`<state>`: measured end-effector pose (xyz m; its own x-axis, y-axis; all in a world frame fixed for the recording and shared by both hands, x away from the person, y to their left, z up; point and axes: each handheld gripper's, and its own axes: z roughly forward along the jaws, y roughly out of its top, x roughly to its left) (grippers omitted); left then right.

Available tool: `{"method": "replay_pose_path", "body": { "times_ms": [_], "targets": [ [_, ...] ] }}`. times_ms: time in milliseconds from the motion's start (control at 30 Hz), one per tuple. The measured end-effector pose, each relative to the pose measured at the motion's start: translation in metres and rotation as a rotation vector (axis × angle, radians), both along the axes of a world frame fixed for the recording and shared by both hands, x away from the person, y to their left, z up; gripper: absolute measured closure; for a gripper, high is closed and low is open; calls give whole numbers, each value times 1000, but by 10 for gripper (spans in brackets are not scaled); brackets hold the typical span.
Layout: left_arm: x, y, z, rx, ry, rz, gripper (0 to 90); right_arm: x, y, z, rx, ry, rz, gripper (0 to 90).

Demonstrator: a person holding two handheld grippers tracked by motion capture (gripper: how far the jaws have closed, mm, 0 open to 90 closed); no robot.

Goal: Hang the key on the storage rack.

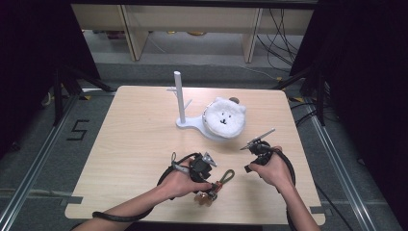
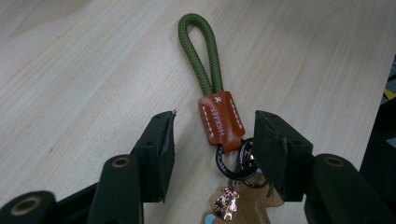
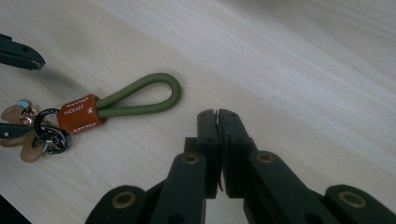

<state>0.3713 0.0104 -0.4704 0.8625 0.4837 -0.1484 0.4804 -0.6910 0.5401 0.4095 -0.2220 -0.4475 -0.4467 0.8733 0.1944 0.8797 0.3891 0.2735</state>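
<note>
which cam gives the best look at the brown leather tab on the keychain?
The left gripper view: the brown leather tab sits close and sharp between the left gripper's open jaws, stitching and lettering visible. The right gripper view shows it smaller, side-on at the left. In the high view the keychain is small and the tab is too small to make out.

Wood table (image 1: 134, 144) – keychain (image 1: 217, 185) near front edge, white stand (image 1: 185, 115) w/ plush (image 1: 223, 118).

The right hand-held gripper (image 3: 218, 116) has its black jaws pressed together, with nothing between them, over the pale wooden counter (image 3: 303, 70). To its left lies a keychain (image 3: 77, 114): olive cord loop, brown leather tab, dark rings.
</note>
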Motion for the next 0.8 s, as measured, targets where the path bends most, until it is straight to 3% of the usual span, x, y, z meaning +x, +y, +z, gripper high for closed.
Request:
{"method": "replay_pose_path", "body": {
  "times_ms": [33, 400, 433, 500, 567, 600, 667, 700, 733, 800],
  "targets": [
    [-1, -2, 0, 3, 6, 5, 478, 1, -2, 0, 5, -3, 20, 878],
    [-2, -16, -5, 29, -2, -6, 474, 0, -7, 2, 21, -3, 18, 869],
    [-3, -16, -5, 33, 1, -2, 474, 0, -8, 0, 28, -44, 31, 869],
    [-4, -18, -6, 34, 0, 2, 472, -2, -6, 3, 22, 6, 1, 867],
    [-2, -18, -5, 51, -18, -15, 472, -1, -7, 2, 13, -8, 5, 866],
    [-3, -18, -5, 60, -22, -18, 472, 0, -8, 0, 25, -37, 37, 865],
    [-4, -20, -6, 71, -25, -23, 471, 0, -8, 0, 25, -37, 37, 864],
    [-6, -21, -7, 63, -5, -3, 470, 0, -8, 0, 25, -36, 35, 863],
    [-5, -21, -8, 81, -23, -31, 471, -1, -6, 2, 4, -3, -5, 862],
    [-7, -23, -9, 86, -13, -28, 476, 0, -7, 1, 21, -26, 30, 860]
  ]
}}
